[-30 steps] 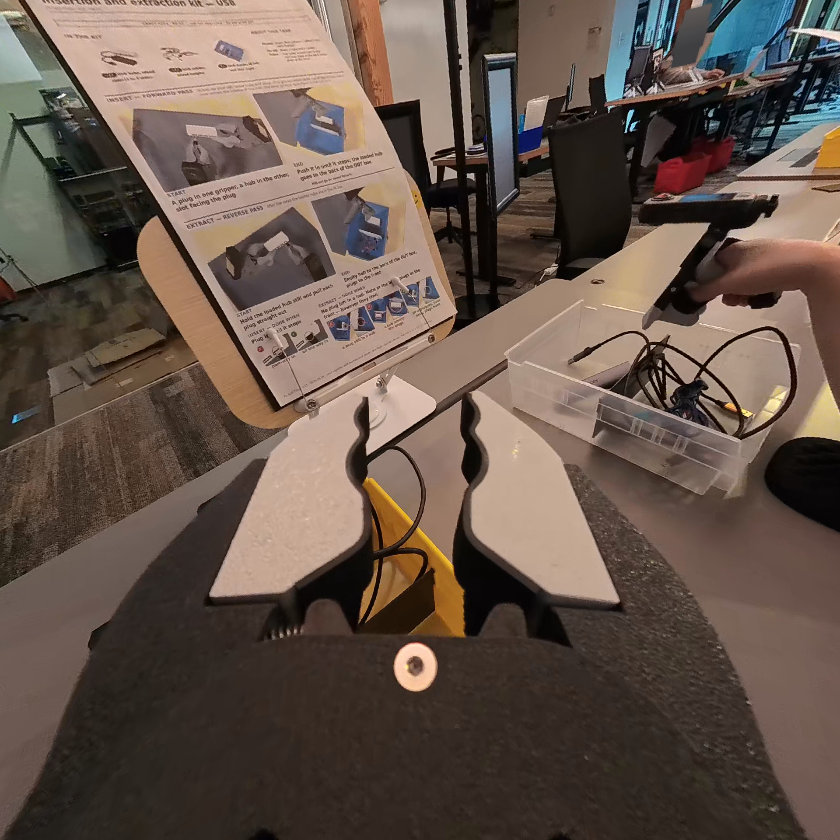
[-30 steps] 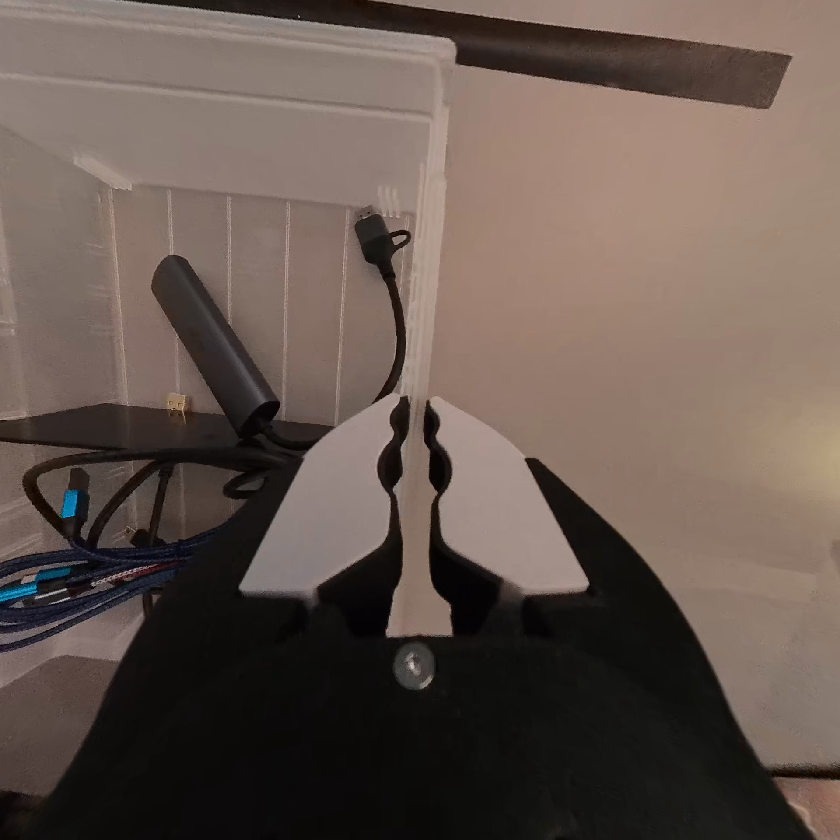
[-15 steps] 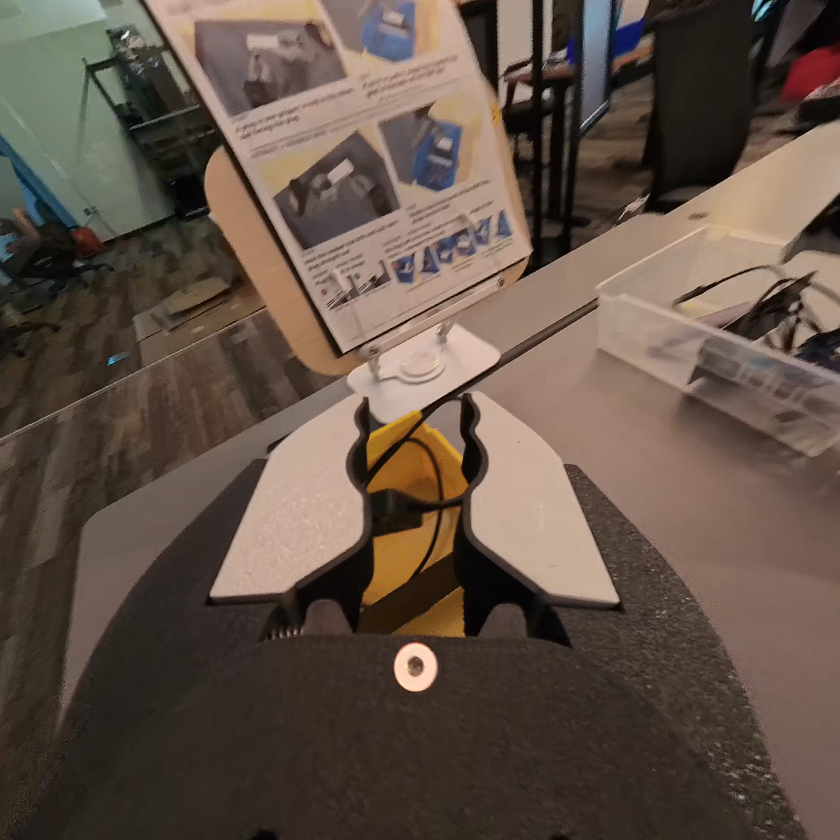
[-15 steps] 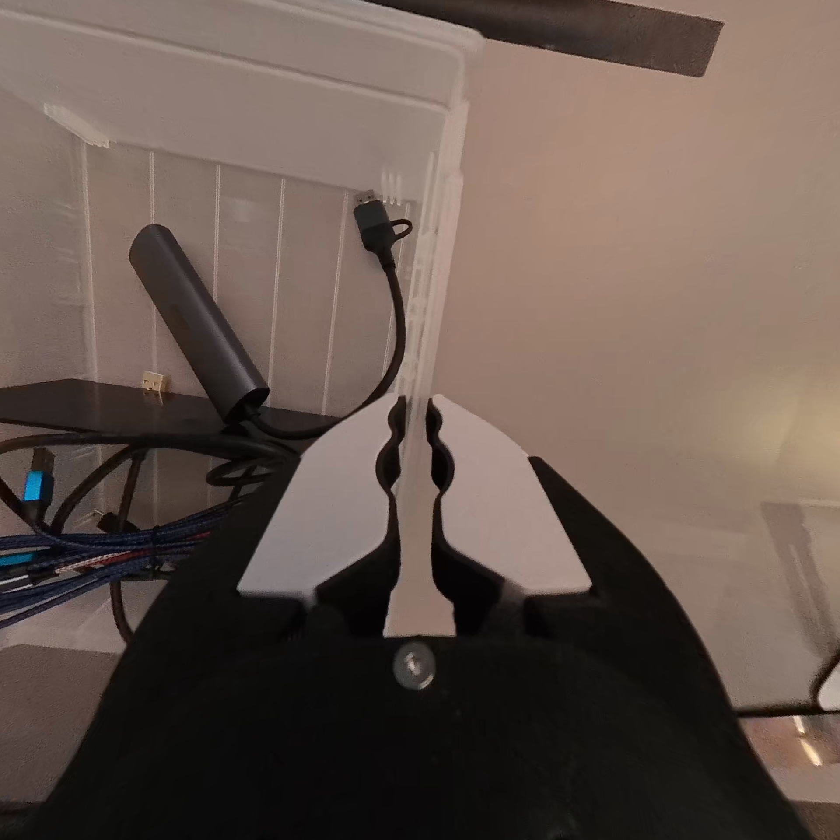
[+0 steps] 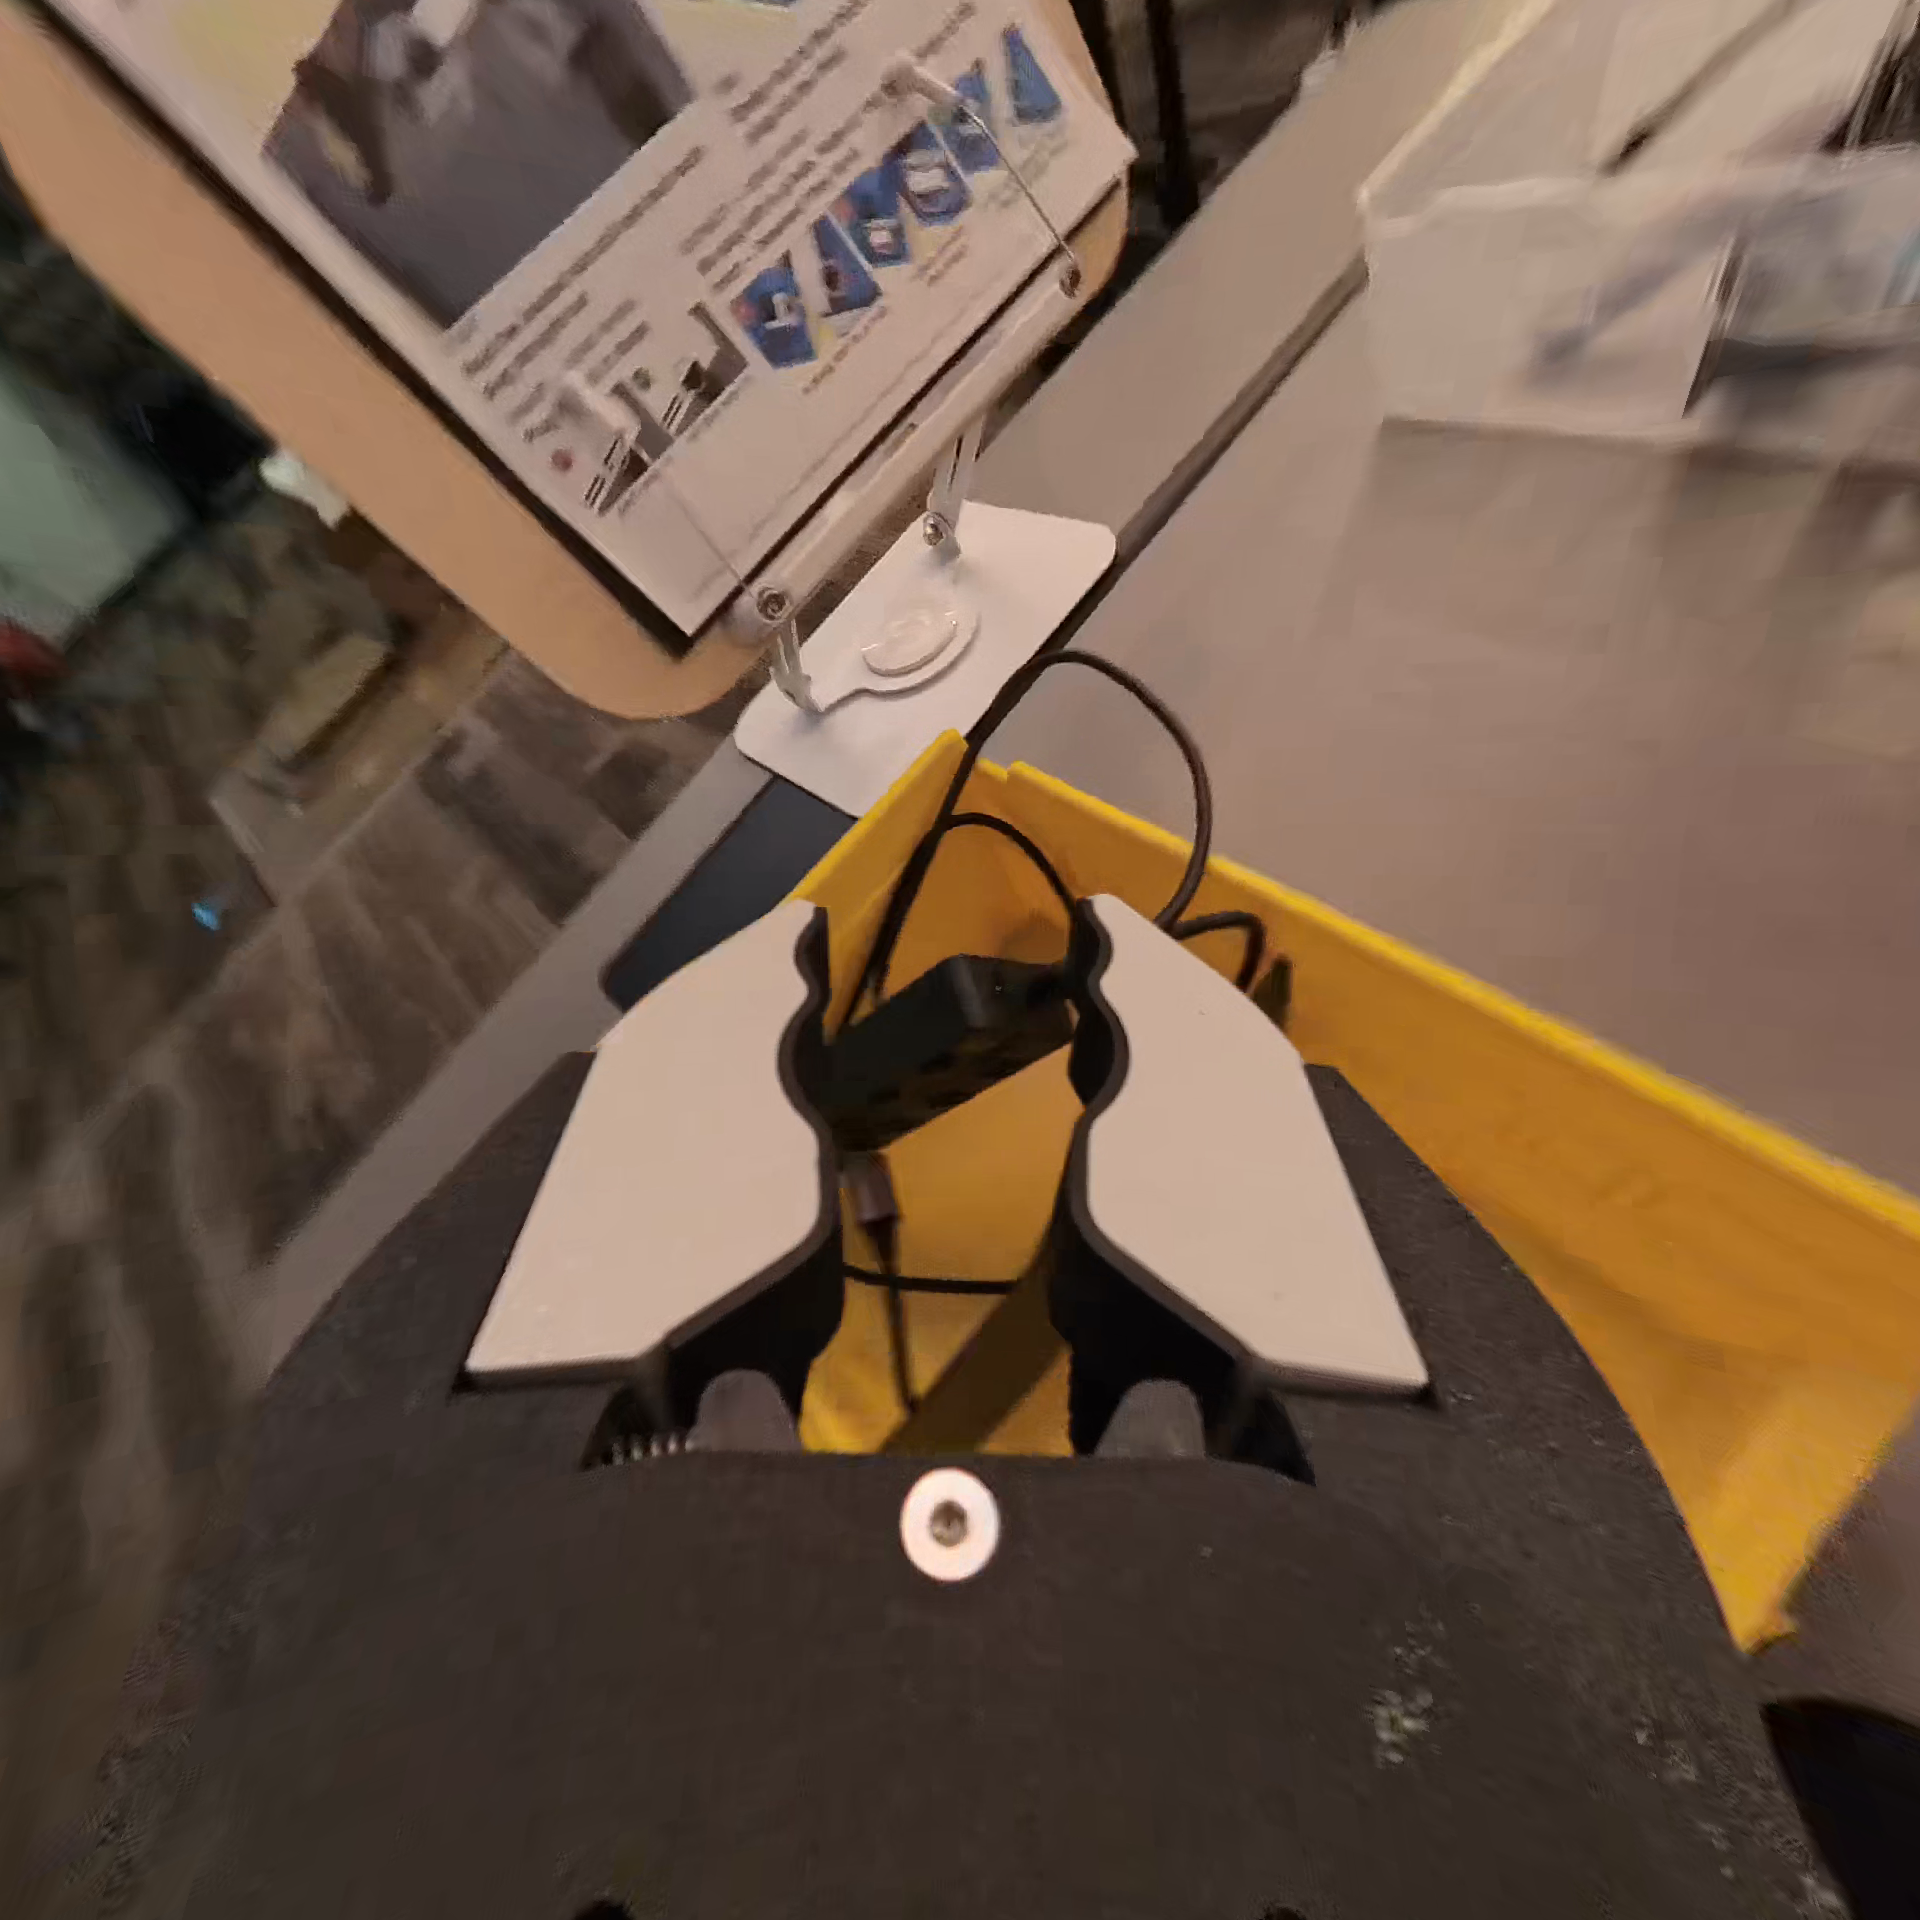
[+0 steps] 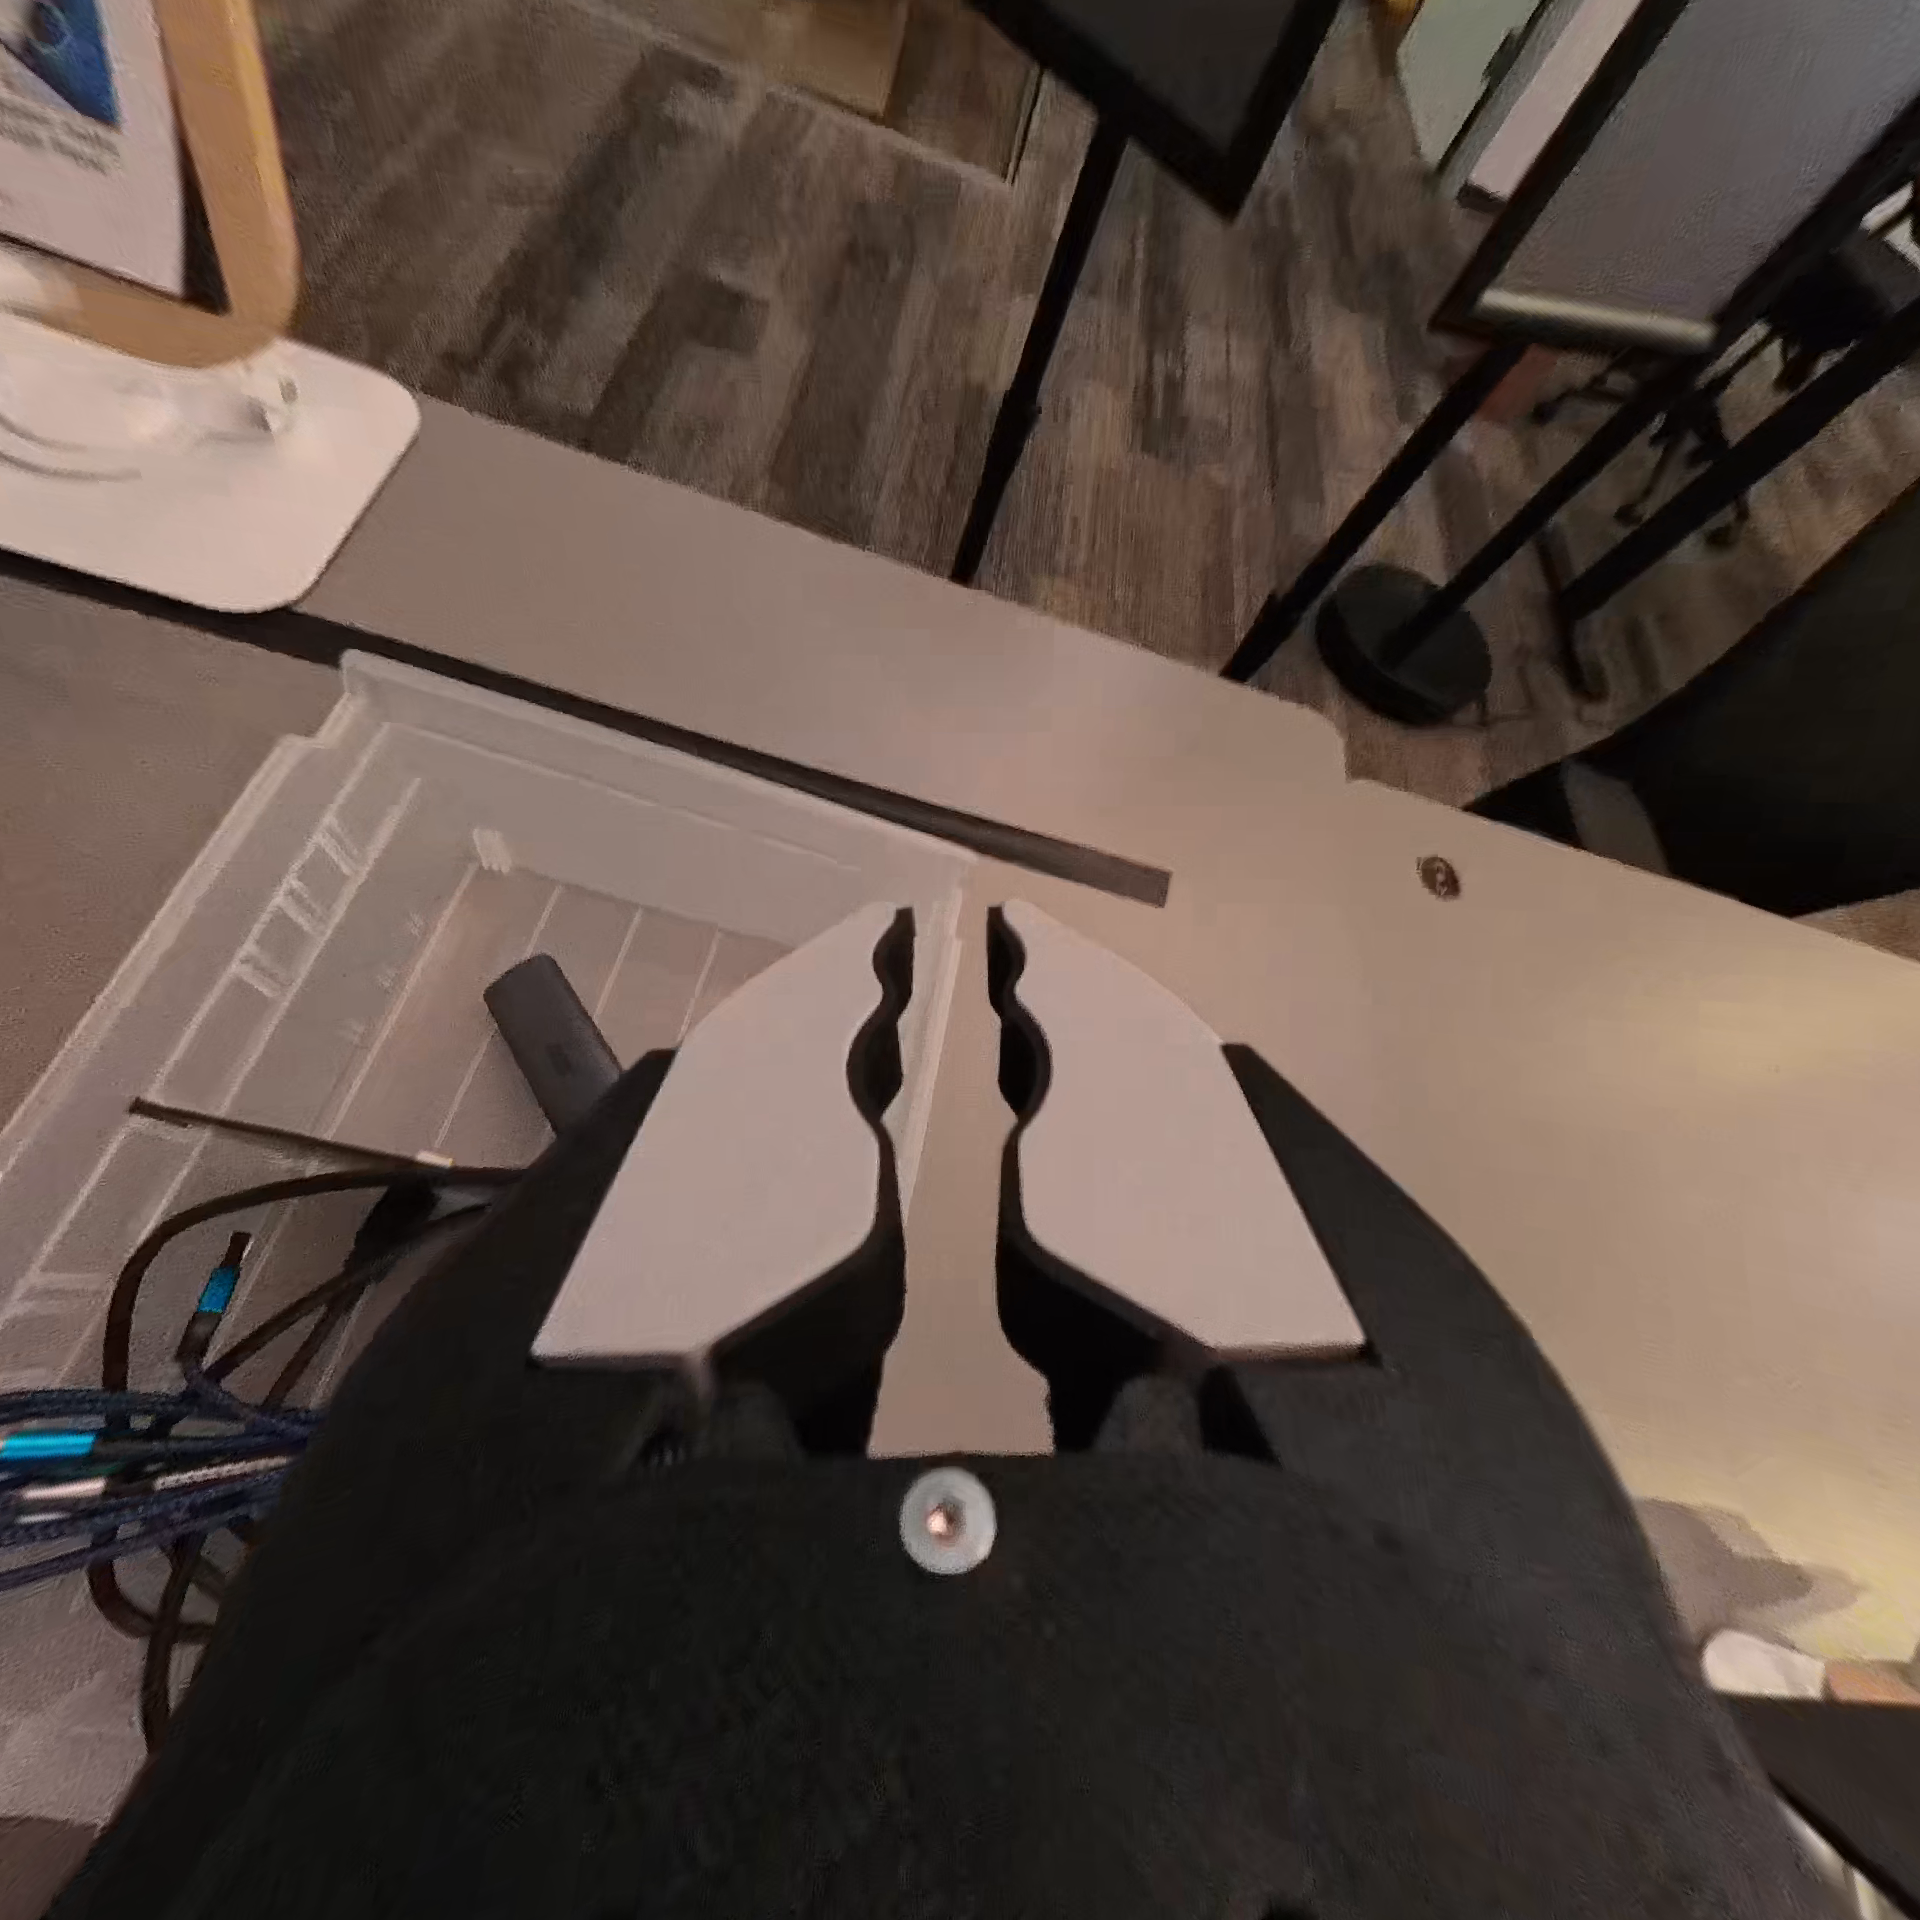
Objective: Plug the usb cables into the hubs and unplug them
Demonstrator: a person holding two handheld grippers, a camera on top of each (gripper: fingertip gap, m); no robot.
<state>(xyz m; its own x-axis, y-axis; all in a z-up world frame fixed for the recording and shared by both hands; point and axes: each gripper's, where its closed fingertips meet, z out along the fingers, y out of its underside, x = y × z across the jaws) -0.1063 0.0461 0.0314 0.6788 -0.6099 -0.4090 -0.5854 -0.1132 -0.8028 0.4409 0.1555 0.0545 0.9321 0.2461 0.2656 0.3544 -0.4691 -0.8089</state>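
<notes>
left gripper (image 5: 945,1023): jaws wide around black hub (image 5: 951,1039) in yellow bin (image 5: 1558,1174) | right gripper (image 6: 948,935): jaws narrow, empty, beside clear bin (image 6: 343,831) | progress: early, nothing visibly plugged

An instruction sheet (image 5: 727,260) is clipped to a tilted wooden board (image 5: 260,416) on a white stand base (image 5: 935,665), which rests on the grey desk (image 5: 1455,675) at its far edge. Beyond the desk lies wood-pattern floor (image 6: 727,260), with black stand legs (image 6: 1039,364) and a round black foot (image 6: 1403,644) on it.
</notes>
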